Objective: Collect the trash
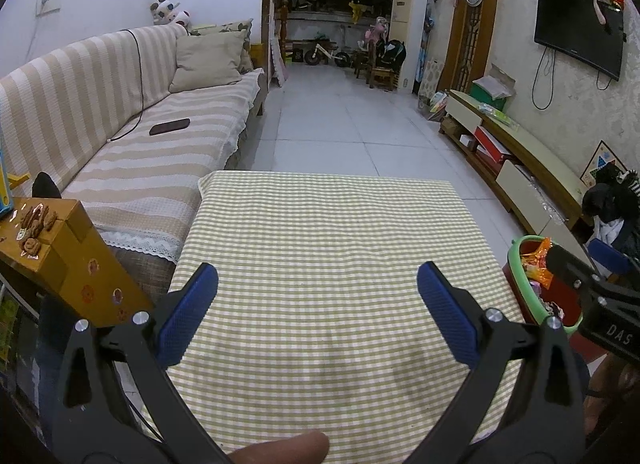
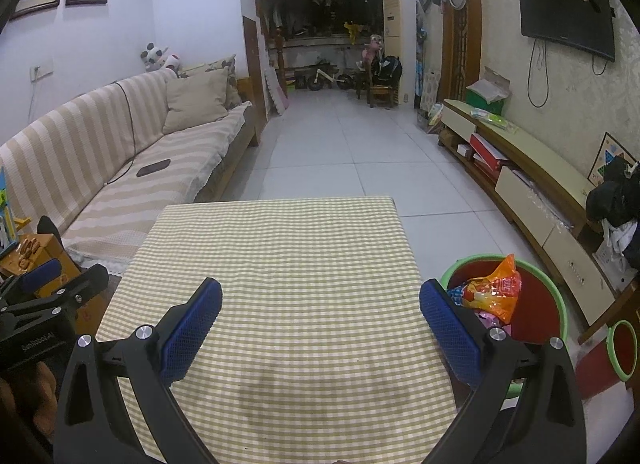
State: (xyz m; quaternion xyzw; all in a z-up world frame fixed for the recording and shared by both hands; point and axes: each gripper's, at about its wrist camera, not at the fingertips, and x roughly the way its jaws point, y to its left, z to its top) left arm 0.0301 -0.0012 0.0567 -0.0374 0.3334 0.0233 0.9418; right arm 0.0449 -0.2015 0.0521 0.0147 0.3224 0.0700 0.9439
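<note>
My left gripper (image 1: 318, 278) hangs open over the near half of a table with a green checked cloth (image 1: 328, 232), nothing between its blue pads. My right gripper (image 2: 320, 294) is open too, above the same cloth (image 2: 276, 248), and holds nothing. A red bin with a green rim (image 2: 558, 276) stands on the floor at the table's right side. In it lie an orange wrapper (image 2: 500, 288) and other crumpled packets. The left wrist view shows that bin (image 1: 520, 264) at the right edge, with the right gripper's black body (image 1: 592, 288) over it.
A striped sofa (image 1: 132, 143) with a dark phone (image 1: 169, 126) runs along the left. A yellow wooden box (image 1: 76, 264) with walnuts on top stands by the table's left corner. A low TV cabinet (image 2: 532, 179) lines the right wall. White tiled floor (image 2: 360, 143) stretches beyond.
</note>
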